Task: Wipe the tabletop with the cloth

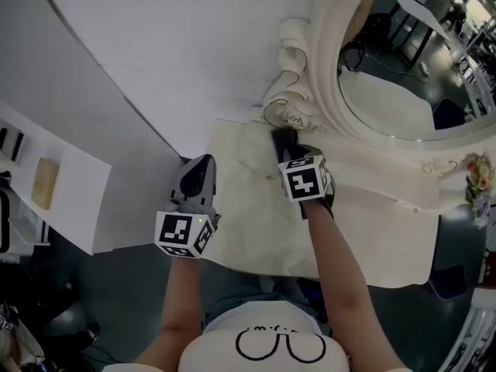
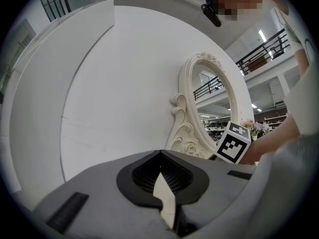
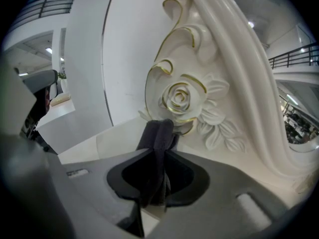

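Note:
The cream tabletop [image 1: 372, 231] runs in front of an ornate white mirror frame [image 1: 325, 91]. My right gripper [image 1: 285, 149] points down at the table's far left corner and is shut on a dark cloth [image 1: 280, 138]. In the right gripper view the cloth [image 3: 158, 132] sticks up in folds from between the jaws of that gripper [image 3: 159, 152], just short of the carved rose [image 3: 178, 97]. My left gripper [image 1: 201, 166] hovers off the table's left edge, level, with its jaws together and nothing in them. The left gripper view shows its tips [image 2: 160, 154] meeting.
The mirror frame's scrolls [image 1: 288, 68] rise right behind the cloth. A white curved wall [image 1: 178, 45] stands behind the table. A white shelf [image 1: 70, 200] with a wooden block [image 1: 45, 183] is at the left. Artificial flowers [image 1: 480, 180] sit at the table's right end.

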`<action>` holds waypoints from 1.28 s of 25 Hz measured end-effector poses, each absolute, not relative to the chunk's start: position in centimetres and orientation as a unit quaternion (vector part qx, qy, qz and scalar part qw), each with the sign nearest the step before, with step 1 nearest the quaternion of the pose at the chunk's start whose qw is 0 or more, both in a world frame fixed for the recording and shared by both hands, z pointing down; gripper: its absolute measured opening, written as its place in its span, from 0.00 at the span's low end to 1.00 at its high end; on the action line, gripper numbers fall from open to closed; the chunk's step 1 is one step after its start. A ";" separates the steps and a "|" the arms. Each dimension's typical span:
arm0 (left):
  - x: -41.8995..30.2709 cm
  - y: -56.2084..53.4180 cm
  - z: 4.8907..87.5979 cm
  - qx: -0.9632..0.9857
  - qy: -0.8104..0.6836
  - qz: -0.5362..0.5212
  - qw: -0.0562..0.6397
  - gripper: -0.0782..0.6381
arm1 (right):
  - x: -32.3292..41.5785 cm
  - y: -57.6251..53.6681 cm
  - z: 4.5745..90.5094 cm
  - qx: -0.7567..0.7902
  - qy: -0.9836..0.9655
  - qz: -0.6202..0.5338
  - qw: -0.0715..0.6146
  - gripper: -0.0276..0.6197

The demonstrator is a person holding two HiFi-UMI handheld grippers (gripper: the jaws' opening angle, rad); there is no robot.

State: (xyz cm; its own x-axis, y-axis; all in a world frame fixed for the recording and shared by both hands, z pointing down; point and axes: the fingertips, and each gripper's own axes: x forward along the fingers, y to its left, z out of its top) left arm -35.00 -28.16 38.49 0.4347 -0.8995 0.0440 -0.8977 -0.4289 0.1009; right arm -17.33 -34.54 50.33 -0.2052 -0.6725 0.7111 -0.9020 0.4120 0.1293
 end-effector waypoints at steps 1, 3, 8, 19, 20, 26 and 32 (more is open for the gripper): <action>-34.5 -28.0 38.5 0.844 -0.533 -0.008 0.055 0.11 | -16.9 -34.5 50.3 0.517 -0.761 0.159 0.360 0.15; -33.5 -27.7 38.5 0.844 -0.534 -0.007 0.055 0.11 | -15.9 -34.3 50.4 0.515 -0.761 0.158 0.360 0.15; -30.8 -27.0 38.4 0.844 -0.534 -0.005 0.056 0.11 | -13.3 -33.8 50.4 0.514 -0.761 0.156 0.363 0.15; -24.3 -26.4 38.8 0.849 -0.526 0.006 0.053 0.11 | -7.0 -33.2 50.5 0.514 -0.760 0.154 0.367 0.15; -23.7 -26.4 38.8 0.849 -0.525 0.007 0.052 0.10 | -6.4 -33.1 50.4 0.515 -0.760 0.153 0.366 0.15; -20.1 -26.1 38.8 0.853 -0.520 0.010 0.051 0.11 | -2.7 -32.5 50.4 0.517 -0.758 0.156 0.367 0.15; -16.8 -25.8 38.7 0.858 -0.511 0.008 0.051 0.11 | 0.7 -31.5 50.2 0.523 -0.752 0.157 0.369 0.15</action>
State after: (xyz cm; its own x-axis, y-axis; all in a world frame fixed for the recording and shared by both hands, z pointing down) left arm -16.79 -25.75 38.68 0.4775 -0.8762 0.0653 -0.8778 -0.4725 0.0788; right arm 0.72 -31.48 50.24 -0.1810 -0.6700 0.7199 -0.9023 0.4044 0.1495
